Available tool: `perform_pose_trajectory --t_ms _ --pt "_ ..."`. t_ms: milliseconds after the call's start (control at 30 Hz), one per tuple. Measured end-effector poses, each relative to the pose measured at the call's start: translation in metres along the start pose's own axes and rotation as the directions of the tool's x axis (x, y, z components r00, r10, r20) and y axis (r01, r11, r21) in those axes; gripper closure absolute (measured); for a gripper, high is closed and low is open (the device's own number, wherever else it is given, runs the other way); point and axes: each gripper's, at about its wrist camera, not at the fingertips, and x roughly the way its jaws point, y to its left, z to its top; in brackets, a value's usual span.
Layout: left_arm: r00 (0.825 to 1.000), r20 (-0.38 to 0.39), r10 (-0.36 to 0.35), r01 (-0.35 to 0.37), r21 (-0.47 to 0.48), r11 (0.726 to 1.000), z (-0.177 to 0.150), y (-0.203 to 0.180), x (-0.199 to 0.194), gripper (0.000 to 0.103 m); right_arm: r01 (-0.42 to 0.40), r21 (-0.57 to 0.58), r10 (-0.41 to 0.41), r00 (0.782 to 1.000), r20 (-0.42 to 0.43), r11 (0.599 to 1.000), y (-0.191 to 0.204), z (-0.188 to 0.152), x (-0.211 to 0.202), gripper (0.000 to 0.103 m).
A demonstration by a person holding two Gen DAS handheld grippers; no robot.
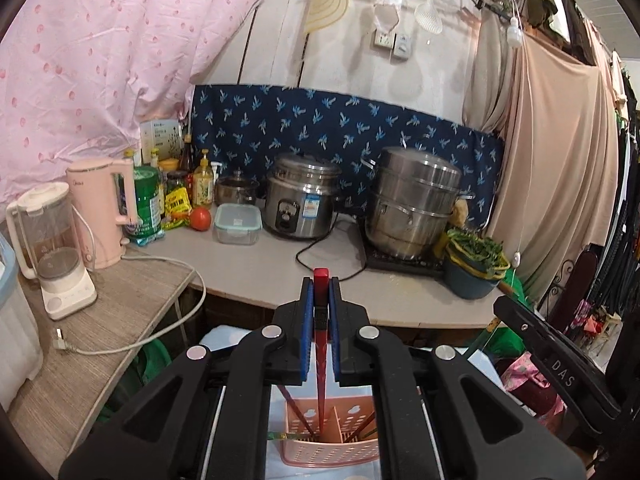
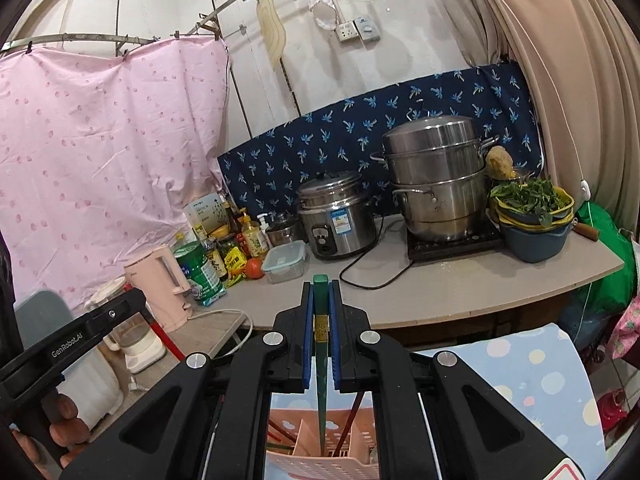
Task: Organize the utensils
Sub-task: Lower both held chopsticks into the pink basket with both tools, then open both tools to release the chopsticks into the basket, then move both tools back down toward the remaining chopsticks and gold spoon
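— Pinching a red chopstick (image 1: 321,292) near its square upper end, the left gripper (image 1: 321,300) is holding it upright, its pads pressed tight on the stick, with the tip hanging over the pink utensil holder (image 1: 330,446) just below.

— And the right gripper (image 2: 321,304) is doing the same with a green chopstick (image 2: 320,292), jaws clamped on it beside the gold band, point aiming down into the same slotted basket.

— Both sticks are looking light, stiff and glossy, so I'm judging they could swivel in the pads. Gripping high near the thick end, as now, is leaving the thin tip free to find a compartment.

— I'm counting two chopsticks in hand, one apiece. Inside the holder, a few more are leaning, red-brown ones and at least one green, though the grippers are hiding the exact number.

— One divider is showing in the holder, so at least two compartments.

— Farther off, the counter (image 1: 280,268) is carrying one pink kettle (image 1: 105,210), one blender (image 1: 52,248), one tomato (image 1: 200,218), one lidded container (image 1: 237,224), one rice cooker (image 1: 302,200) and one stacked steamer pot (image 1: 414,204).

— Plus a cluster of bottles I can't count reliably, and a bowl of greens (image 1: 474,260) at the far right.
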Motion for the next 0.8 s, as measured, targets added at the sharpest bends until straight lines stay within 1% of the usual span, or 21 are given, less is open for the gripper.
perform_pose_trajectory --t_ms 233,467,500,533,567,600,633,667,733,800 --pt "0.997 -0.069 0.019 -0.019 0.002 1.0 -0.025 0.009 0.028 0.096 0.009 -0.01 -0.01 0.996 -0.09 1.0 -0.007 -0.03 0.025 0.096" --pt "0.996 -0.081 0.046 -0.044 0.02 0.999 -0.037 0.008 0.034 0.095 0.019 -0.026 -0.023 0.99 -0.138 0.999 -0.009 -0.046 0.036 0.095" --pt "0.995 -0.082 0.049 -0.047 0.023 0.999 -0.038 0.008 0.034 0.093 0.024 -0.025 -0.027 0.991 -0.132 0.999 -0.009 -0.046 0.034 0.092" --pt "0.995 -0.082 0.055 -0.053 0.031 0.998 -0.039 0.008 0.034 0.084 0.029 -0.026 -0.032 0.991 -0.131 0.999 -0.01 -0.046 0.033 0.087" --pt "0.995 -0.08 0.063 -0.061 0.035 0.998 -0.039 0.007 0.033 0.078 0.031 -0.023 -0.034 0.991 -0.129 0.999 -0.01 -0.046 0.032 0.087" --pt "0.995 -0.076 0.07 -0.067 0.037 0.997 -0.04 0.007 0.031 0.066 0.028 -0.019 -0.031 0.991 -0.129 0.999 -0.011 -0.045 0.03 0.085" --pt "0.995 -0.068 0.078 -0.075 0.039 0.996 -0.041 0.006 0.029 0.06 0.027 -0.016 -0.029 0.991 -0.128 0.999 -0.012 -0.045 0.028 0.084" --pt "0.994 -0.063 0.084 -0.082 0.042 0.996 -0.042 0.006 0.027 0.058 0.029 -0.017 -0.031 0.992 -0.126 0.999 -0.012 -0.044 0.027 0.083" --pt "0.994 -0.061 0.091 -0.088 0.05 0.995 -0.043 0.005 0.024 0.055 0.029 -0.019 -0.031 0.993 -0.117 0.999 -0.012 -0.043 0.022 0.076" --pt "0.994 -0.062 0.094 -0.091 0.055 0.994 -0.044 0.004 0.021 0.055 0.03 -0.022 -0.033 0.994 -0.107 0.999 -0.011 -0.044 0.016 0.072"
